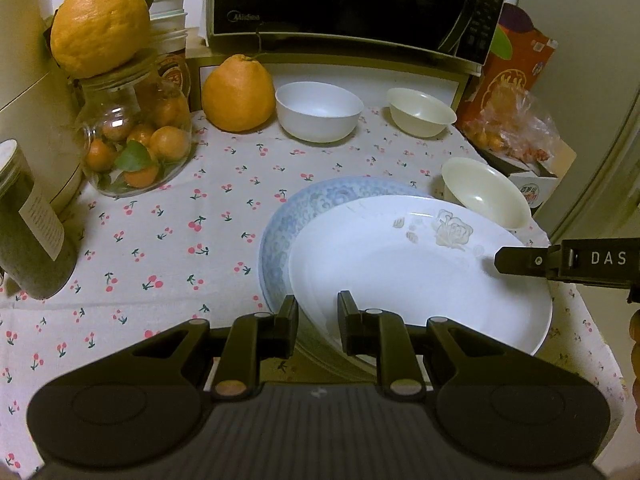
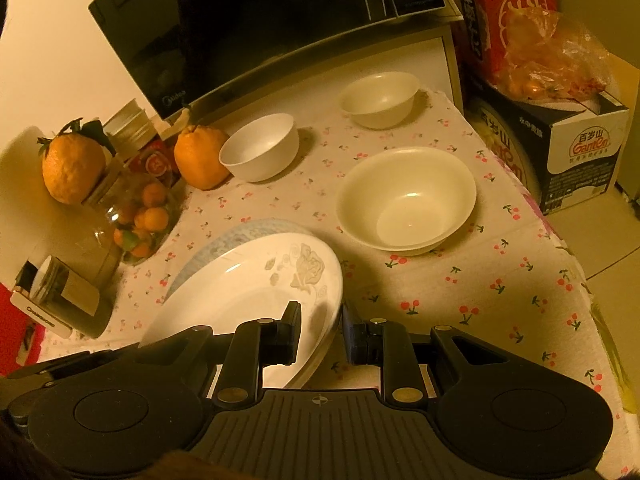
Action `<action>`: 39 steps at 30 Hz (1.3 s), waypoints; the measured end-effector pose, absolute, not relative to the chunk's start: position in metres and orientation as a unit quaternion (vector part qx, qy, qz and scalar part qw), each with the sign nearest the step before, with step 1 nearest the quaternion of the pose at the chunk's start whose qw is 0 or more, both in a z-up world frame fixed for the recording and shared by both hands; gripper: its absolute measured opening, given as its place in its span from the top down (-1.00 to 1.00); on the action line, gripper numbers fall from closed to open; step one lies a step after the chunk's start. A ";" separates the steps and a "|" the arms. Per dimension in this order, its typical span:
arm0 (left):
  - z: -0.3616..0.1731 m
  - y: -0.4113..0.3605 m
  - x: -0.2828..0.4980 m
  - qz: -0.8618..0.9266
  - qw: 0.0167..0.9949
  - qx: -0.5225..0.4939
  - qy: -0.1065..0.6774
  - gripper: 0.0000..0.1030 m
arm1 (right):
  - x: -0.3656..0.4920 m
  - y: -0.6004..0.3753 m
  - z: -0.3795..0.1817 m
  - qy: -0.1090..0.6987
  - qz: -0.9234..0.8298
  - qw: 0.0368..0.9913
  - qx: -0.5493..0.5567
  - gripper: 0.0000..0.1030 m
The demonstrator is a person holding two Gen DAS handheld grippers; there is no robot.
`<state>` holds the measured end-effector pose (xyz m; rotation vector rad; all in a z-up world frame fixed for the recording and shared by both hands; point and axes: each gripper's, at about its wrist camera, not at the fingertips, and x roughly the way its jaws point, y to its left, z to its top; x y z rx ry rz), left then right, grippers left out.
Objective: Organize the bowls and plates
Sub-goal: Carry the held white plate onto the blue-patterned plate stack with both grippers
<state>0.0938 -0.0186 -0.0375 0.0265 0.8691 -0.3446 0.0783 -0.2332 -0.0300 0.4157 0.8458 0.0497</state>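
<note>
A cherry-print cloth covers the worktop (image 1: pixel 168 240), with a microwave (image 1: pixel 352 0) at the far edge. Both tongs grasp the white flowered plate (image 1: pixel 400 264): the left tongs (image 1: pixel 318 316) pinch its near rim, the right tongs (image 2: pixel 321 330) its right rim. It sits on the blue-patterned plate (image 1: pixel 288 216), slightly askew, so plate stacking looks almost done. Three bowls (image 2: pixel 404 200) (image 2: pixel 260 146) (image 2: pixel 378 98) stand apart farther back, unstacked.

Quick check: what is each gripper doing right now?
Left gripper: shut on the white plate rim.
Right gripper: shut on the same plate's opposite rim.
</note>
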 end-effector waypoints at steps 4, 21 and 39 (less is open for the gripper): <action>-0.038 -0.019 0.094 -0.164 0.893 0.015 0.418 0.64 | 0.078 -0.231 -0.029 0.406 0.023 0.893 0.192 0.58; -0.044 -0.028 0.096 -0.160 0.895 0.052 0.412 0.64 | 0.081 -0.222 -0.031 0.422 -0.008 0.896 0.139 0.82; -0.044 -0.027 0.097 -0.160 0.894 0.059 0.415 0.66 | 0.087 -0.216 -0.030 0.420 -0.026 0.897 0.133 0.83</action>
